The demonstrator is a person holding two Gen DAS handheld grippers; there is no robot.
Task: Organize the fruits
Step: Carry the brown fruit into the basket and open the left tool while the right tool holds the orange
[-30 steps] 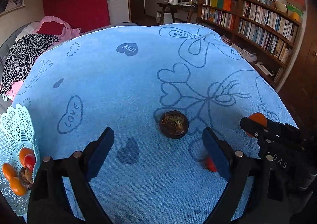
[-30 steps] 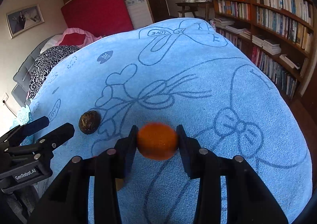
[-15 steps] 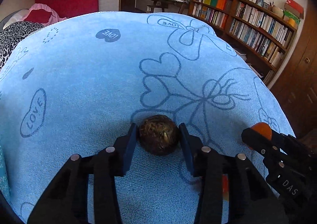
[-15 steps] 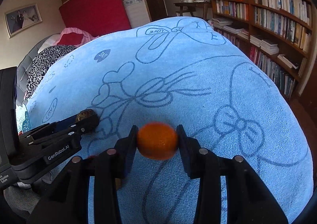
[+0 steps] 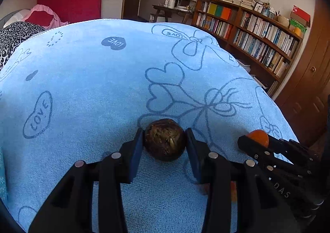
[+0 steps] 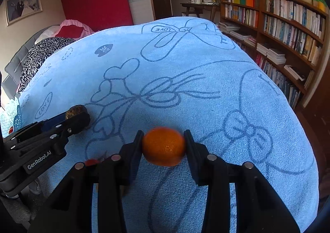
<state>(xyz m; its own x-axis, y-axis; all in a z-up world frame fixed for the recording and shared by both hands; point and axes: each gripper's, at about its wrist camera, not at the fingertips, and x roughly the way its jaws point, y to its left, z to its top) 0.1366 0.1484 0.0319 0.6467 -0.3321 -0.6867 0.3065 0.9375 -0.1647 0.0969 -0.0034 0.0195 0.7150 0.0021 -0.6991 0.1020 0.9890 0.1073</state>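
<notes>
My left gripper is clamped on the dark brown fruit, held across its middle at 6 o'clock over the blue towel. It looks small, light and rough-skinned, so grip should be good, but I'd squeeze gently as it may be soft. My right gripper is pinched on the orange, at 4 o'clock in the left view; smooth, round, could roll. White basket sits at 9 o'clock

both wrist views face forward, sharing the blue towel.
</notes>
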